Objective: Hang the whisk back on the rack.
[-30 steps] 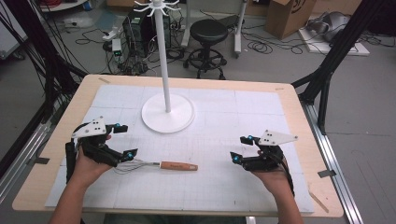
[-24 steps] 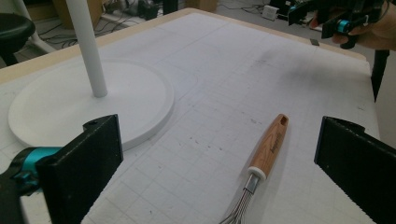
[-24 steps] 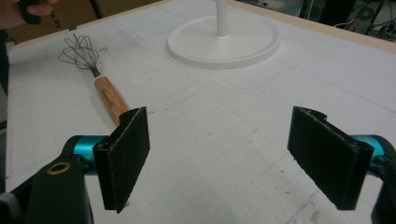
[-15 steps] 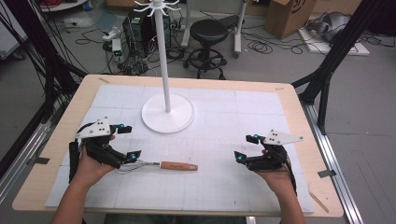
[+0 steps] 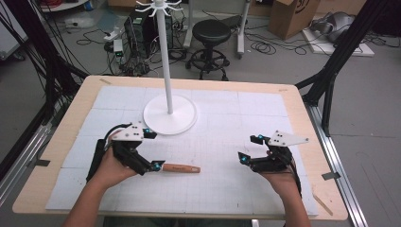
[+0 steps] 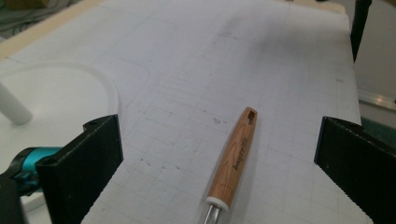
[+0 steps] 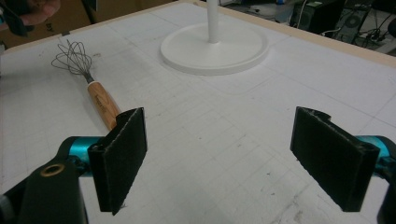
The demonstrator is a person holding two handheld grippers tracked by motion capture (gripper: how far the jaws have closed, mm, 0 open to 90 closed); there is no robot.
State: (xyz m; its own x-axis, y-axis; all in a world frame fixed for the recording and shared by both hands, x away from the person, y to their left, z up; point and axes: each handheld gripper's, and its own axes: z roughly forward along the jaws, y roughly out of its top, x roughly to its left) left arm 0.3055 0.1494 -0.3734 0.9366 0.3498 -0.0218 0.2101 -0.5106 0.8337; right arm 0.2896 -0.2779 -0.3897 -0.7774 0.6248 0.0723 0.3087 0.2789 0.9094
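A whisk with a wooden handle (image 5: 179, 168) lies on the white gridded mat at front left. My left gripper (image 5: 153, 149) hangs over its wire end and hides the wires in the high view. In the left gripper view the gripper (image 6: 219, 140) is open, and the handle (image 6: 233, 161) lies between the wide jaws without touching them. My right gripper (image 5: 249, 148) hovers at front right; its jaws have just been opening. In its own view the right gripper (image 7: 223, 154) has nothing between the jaws, and the whisk (image 7: 72, 56) lies farther off.
A white stand with a tall pole (image 5: 163, 61) and hooks on top rises from a round base (image 5: 184, 120) at the table's middle back, close beyond the left gripper. The wooden table edge (image 5: 302, 118) frames the mat. A stool and cables are on the floor behind.
My left gripper has moved right along the table and now covers the whisk's wires, with the handle between its jaws. The right hand has kept its place.
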